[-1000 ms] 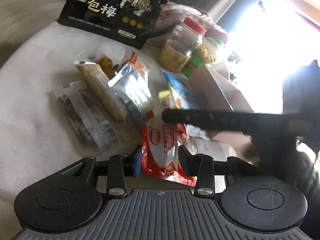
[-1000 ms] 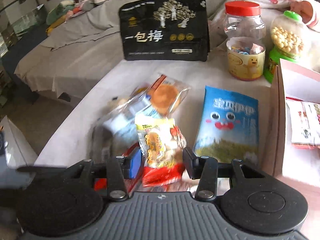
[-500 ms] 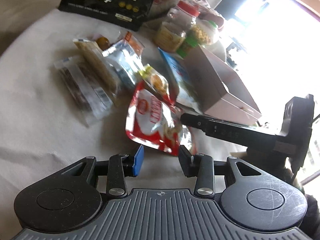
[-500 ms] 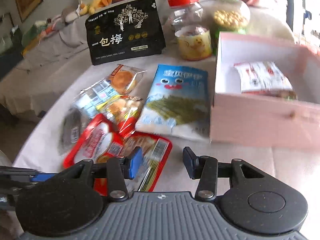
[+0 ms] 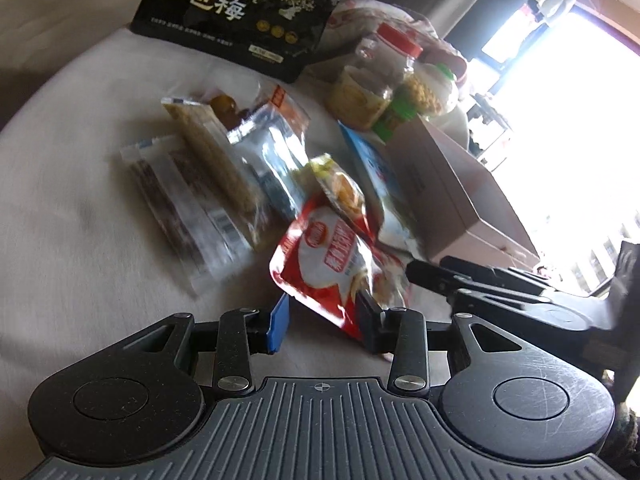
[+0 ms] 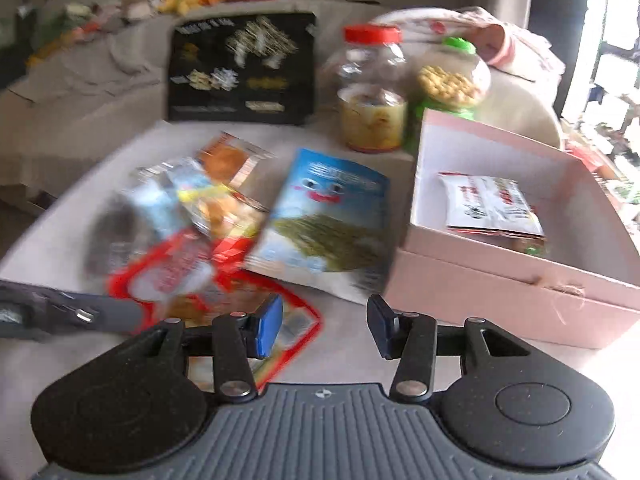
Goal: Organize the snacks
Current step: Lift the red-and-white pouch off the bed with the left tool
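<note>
My left claw [image 5: 322, 318], jaws closing, frames the near edge of the red snack packet [image 5: 332, 262] on the cloth; pads not pressing. My right claw [image 6: 322, 326] stands apart, empty, near the pink box [image 6: 500, 276].

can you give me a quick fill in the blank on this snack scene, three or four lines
1. The clear jar beside the green-capped one has a ____ lid.
2. The packet already put away lies inside the ____ box.
3. The blue bag with a cartoon face lies just ____ of that box in the right wrist view.
4. The big standing bag with gold print is ____ in colour.

Missing words: red; pink; left; black
</note>
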`<state>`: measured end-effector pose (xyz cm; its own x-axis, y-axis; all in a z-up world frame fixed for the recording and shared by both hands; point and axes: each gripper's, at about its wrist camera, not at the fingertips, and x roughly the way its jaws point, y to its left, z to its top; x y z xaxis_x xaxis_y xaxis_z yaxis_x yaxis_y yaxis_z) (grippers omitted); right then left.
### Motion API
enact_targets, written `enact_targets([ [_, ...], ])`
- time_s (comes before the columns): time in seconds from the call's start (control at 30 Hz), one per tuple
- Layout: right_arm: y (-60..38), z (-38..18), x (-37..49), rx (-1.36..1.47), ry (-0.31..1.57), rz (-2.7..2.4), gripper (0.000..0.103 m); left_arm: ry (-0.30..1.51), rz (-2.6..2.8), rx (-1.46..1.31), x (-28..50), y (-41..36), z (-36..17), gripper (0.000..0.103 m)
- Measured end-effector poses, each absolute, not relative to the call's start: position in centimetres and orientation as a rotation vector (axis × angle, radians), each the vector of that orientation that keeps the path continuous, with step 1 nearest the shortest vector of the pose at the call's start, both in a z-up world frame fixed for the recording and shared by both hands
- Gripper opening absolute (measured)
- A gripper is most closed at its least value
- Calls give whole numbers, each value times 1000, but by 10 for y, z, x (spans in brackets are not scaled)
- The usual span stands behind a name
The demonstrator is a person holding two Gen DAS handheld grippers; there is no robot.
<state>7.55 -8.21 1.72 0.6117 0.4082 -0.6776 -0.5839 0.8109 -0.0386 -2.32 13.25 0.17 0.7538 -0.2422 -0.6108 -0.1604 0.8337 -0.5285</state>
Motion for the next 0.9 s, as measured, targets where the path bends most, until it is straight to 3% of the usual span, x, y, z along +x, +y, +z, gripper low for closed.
enact_targets([
  [0.1,-78,11,72,-287,689,557,47,719,-37,-603,-20,142,0,35],
  [0.3,-60,12,48,-342,661,592,47,704,-19,-628,-17,156,0,35],
  [0.53,-59,13,32,-266,738,730,47,707,-16,-628,-10,159,2,41],
  [0.7,-72,15,21,-290,712,717,60,688,-3,-631,-19,165,8,41],
  [0.77,-85,18,21,-299,669,655,71,673,56,-641,-28,170,12,41],
  [0.9,-117,19,32,-265,618,530,73,682,112,-682,-40,176,13,41],
])
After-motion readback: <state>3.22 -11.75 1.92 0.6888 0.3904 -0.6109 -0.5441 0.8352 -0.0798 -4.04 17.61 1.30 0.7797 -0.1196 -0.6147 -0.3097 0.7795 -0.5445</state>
